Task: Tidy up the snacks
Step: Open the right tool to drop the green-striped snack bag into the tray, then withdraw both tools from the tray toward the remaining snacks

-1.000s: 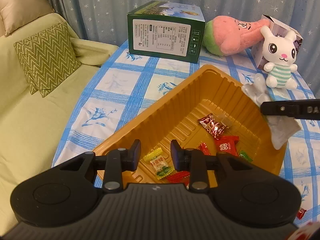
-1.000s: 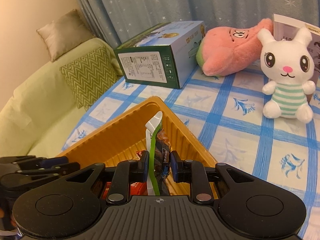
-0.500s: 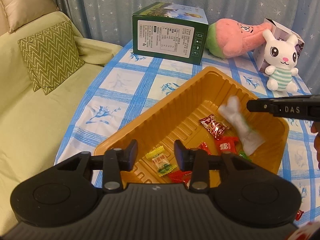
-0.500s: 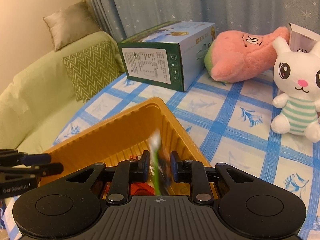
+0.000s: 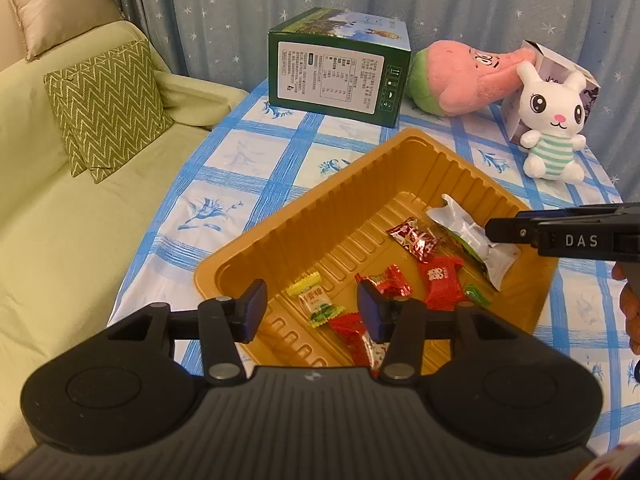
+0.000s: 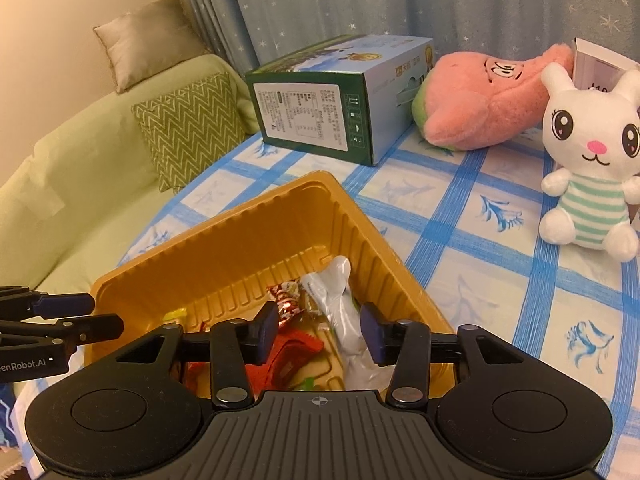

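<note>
An orange plastic tray [image 5: 304, 224] [image 6: 224, 252] sits on the blue checked tablecloth and holds several wrapped sweets. A white and green snack packet [image 5: 474, 240] [image 6: 344, 300] lies in the tray, free of any grip. My right gripper [image 6: 319, 330] hovers above that packet, its jaws opening, pads clear of it; it enters the left wrist view from the right [image 5: 508, 230]. My left gripper [image 5: 312, 312] hangs over the tray's near end, jaws opening with nothing held. Below it lie a yellow and green sweet [image 5: 314, 300] and red sweets [image 5: 386, 282].
A green printed box [image 5: 340, 68], a pink plush [image 5: 468, 76] and a white rabbit toy [image 5: 554, 128] stand at the table's far side. A green sofa with a zigzag cushion [image 5: 104, 104] borders the table on the left. A hand [image 5: 630, 308] shows at the right edge.
My right gripper opened and the white and green packet dropped from it into the tray. My left gripper's jaws widened and it drew back a little from the tray.
</note>
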The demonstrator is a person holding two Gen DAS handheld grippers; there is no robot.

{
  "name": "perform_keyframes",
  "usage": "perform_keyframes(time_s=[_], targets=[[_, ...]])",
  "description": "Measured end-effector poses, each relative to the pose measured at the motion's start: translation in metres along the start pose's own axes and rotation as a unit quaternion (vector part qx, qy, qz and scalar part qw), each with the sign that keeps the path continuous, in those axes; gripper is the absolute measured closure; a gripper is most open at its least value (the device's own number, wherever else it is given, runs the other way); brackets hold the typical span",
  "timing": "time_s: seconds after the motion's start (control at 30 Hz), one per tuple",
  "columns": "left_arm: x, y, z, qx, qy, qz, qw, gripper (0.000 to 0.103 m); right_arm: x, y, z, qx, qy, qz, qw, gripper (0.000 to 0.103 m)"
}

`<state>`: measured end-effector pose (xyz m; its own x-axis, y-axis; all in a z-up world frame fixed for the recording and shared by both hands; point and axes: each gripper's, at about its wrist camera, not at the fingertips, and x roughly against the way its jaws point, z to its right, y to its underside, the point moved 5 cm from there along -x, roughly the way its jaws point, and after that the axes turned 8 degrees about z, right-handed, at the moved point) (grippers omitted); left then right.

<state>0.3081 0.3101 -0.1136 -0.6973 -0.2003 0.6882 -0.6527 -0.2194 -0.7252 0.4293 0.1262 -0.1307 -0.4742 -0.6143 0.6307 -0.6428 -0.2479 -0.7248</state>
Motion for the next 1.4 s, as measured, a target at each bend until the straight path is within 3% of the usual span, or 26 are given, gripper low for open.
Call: perform_keyframes(time_s=[0.23, 0.37, 0.43, 0.6, 1.03, 1.4], targets=[[0.022, 0.004, 0.004, 0.006, 0.002, 0.013, 0.9999, 0.039, 0.02, 0.003, -0.008, -0.004, -0.009, 0.011, 1.0, 0.033], [0.038, 0.006, 0.008, 0.008, 0.001, 0.023, 0.9997, 0.033, 0.036, 0.004, -0.014, -0.008, -0.014, 0.022, 1.0, 0.028], [0.046, 0.007, 0.011, 0.012, 0.001, 0.025, 0.9996, 0.025, 0.046, 0.006, -0.016, -0.008, -0.014, 0.027, 1.0, 0.027], [0.073, 0.011, 0.02, 0.014, 0.006, 0.037, 0.9992, 0.02, 0.076, 0.011, -0.019, -0.017, -0.014, 0.042, 0.999, 0.025], [0.14, 0.036, 0.059, 0.013, 0.033, 0.053, 0.998, 0.02, 0.163, 0.046, -0.019, -0.039, -0.011, 0.061, 0.997, 0.024], [0.18, 0.072, 0.101, 0.004, 0.06, 0.045, 0.9972, 0.02, 0.235, 0.099, -0.001, -0.054, 0.008, 0.058, 0.997, 0.024]])
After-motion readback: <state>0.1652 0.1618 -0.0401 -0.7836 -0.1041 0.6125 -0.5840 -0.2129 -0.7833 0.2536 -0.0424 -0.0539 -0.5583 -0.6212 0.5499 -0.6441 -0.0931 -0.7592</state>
